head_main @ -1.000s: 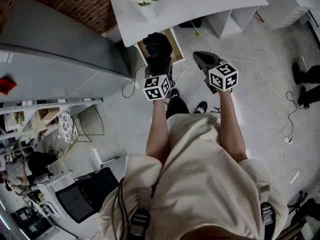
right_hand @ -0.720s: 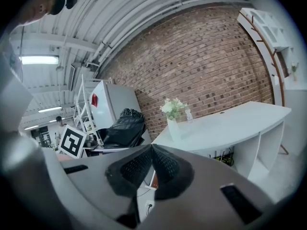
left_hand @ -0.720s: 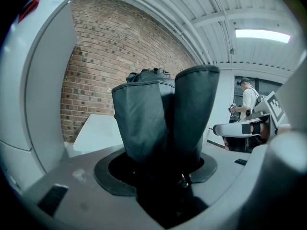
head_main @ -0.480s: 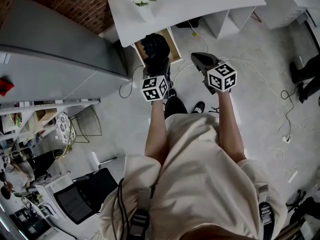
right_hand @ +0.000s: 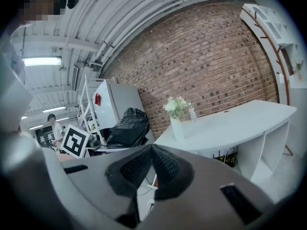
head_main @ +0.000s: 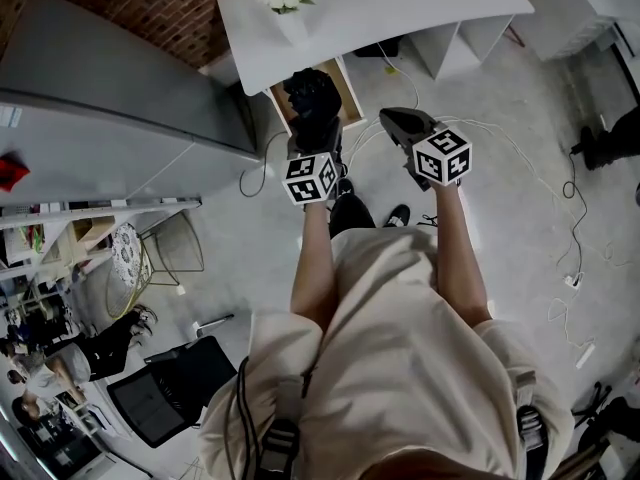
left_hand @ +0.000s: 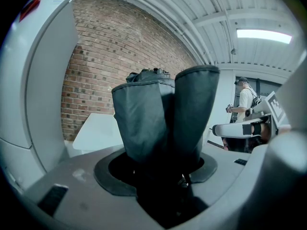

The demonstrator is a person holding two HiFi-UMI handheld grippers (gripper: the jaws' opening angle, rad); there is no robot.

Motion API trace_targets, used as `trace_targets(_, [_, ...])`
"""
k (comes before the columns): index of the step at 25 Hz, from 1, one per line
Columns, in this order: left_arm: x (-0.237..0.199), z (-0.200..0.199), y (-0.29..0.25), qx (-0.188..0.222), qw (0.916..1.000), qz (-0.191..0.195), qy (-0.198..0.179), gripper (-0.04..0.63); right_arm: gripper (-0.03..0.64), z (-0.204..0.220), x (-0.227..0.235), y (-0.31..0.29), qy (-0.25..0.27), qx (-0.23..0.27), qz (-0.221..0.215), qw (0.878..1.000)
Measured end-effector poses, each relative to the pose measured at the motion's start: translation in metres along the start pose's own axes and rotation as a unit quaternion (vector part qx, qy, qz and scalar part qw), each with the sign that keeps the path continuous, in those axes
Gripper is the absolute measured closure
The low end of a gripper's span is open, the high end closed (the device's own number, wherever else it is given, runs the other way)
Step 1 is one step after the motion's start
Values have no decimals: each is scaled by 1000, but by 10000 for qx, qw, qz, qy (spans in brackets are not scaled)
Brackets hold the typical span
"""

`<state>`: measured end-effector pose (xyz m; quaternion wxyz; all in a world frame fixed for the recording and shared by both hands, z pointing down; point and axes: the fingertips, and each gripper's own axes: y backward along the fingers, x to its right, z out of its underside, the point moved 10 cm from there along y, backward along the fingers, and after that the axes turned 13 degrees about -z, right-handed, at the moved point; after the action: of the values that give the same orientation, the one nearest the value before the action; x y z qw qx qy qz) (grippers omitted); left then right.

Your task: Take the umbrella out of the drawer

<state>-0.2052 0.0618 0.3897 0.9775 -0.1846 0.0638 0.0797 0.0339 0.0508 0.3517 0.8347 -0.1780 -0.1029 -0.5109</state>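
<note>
The left tongs (head_main: 317,130) pinch the folded black umbrella (head_main: 311,90), holding it above the open drawer (head_main: 349,90) at the white surface's (head_main: 400,3) near edge. At their 3 o'clock, the right tongs (head_main: 398,120) are pressed together and empty, over open floor (head_main: 500,108).

The person wore a loose beige short-sleeved shirt (head_main: 400,358). Black shoes (head_main: 401,214) showed beyond its hem, and white marker cubes (head_main: 443,156) printed with black squares beyond its sleeves.

Left hand-held gripper (head_main: 316,126) clamping umbrella (head_main: 312,90), right hand-held gripper (head_main: 392,118) closed, both held forward
</note>
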Motion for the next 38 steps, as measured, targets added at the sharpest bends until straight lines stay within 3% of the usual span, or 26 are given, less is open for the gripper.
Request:
trace_targets(19, [2,-4,-2,24,9999,143,-46,347,549,-3,1,1,-88,143,-36,9999])
trace_targets(38, [5,-4,-3,28,9999,106,-8,347,549,-5,-2,0,149,-74,-155,9997])
